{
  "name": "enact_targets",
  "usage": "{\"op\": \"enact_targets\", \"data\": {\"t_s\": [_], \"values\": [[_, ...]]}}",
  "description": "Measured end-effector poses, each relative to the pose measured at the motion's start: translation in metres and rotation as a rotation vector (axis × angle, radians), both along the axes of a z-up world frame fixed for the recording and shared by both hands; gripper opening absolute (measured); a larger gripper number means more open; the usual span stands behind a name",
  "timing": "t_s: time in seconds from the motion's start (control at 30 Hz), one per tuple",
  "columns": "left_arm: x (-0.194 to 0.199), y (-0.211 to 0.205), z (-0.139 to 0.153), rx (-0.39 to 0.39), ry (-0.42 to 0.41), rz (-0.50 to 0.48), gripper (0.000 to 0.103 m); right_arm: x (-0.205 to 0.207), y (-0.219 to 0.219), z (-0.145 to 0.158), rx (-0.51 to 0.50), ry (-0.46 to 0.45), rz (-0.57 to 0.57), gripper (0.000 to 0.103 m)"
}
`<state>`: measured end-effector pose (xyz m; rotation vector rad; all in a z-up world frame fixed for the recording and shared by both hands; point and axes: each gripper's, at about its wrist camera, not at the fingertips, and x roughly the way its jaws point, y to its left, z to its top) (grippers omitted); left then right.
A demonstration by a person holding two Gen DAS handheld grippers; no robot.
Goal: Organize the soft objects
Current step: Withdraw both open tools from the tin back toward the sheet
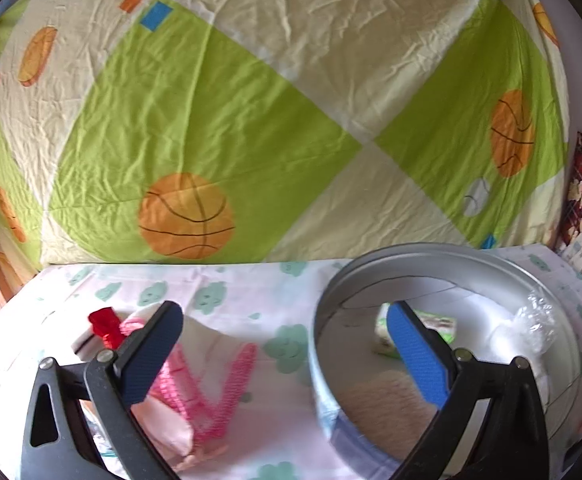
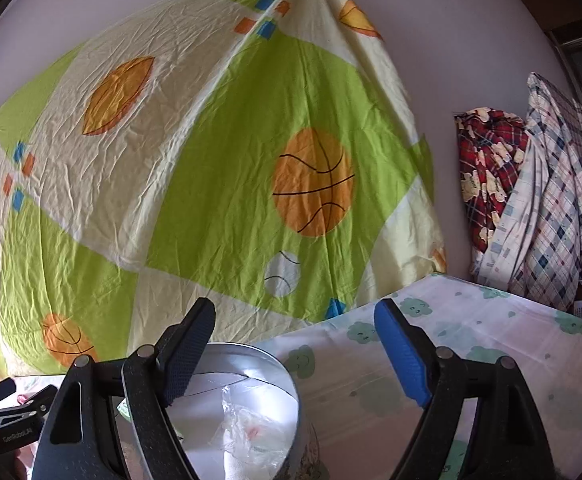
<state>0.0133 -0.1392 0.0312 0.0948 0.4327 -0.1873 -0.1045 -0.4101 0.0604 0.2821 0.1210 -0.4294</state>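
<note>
Your left gripper [image 1: 287, 354] stands with its jaws spread as wide as they go, nothing between the pads. One finger [image 1: 153, 354] hangs over the pink soft bundle [image 1: 207, 392] on the cloud-print cloth [image 1: 231, 292]; the blue-padded one reaches over the rim of the round metal tin [image 1: 443, 252].

Your right gripper [image 2: 297, 354] is also wide apart and holds nothing, its dark finger [image 2: 187, 356] over that tin's rim [image 2: 251, 350].

The pink bundle lies just left of the tin, outside it: pale peach fabric with bright pink ribbed cords trailing out, and a small red crinkled piece [image 1: 105, 324] at its far end. Its lower part is blurred.

Inside the tin you have a beige fuzzy piece [image 1: 383, 404] nearest you, a small green-and-white packet [image 1: 439, 326] further in, and crumpled clear plastic [image 1: 531, 320] against the right wall.

Behind the table hangs a wrinkled cream-and-green sheet [image 1: 219, 92] printed with orange basketballs. Off to the right, plaid bedding [image 2: 547, 200] is piled against the wall.
</note>
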Motion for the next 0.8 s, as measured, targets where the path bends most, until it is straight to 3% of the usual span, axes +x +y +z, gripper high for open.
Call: {"op": "enact_targets", "data": {"t_s": [0.33, 0.57, 0.8], "values": [[-0.009, 0.023, -0.014, 0.028, -0.030, 0.050, 0.103, -0.008, 0.031, 0.000, -0.153, -0.016, -0.023, 0.083], [-0.014, 0.021, -0.021, 0.062, -0.030, 0.027, 0.103, -0.009, 0.043, -0.002, -0.163, -0.009, -0.035, 0.083], [-0.018, 0.035, -0.021, 0.033, -0.014, 0.005, 0.103, -0.025, 0.050, -0.001, -0.170, -0.043, -0.093, 0.083]]}}
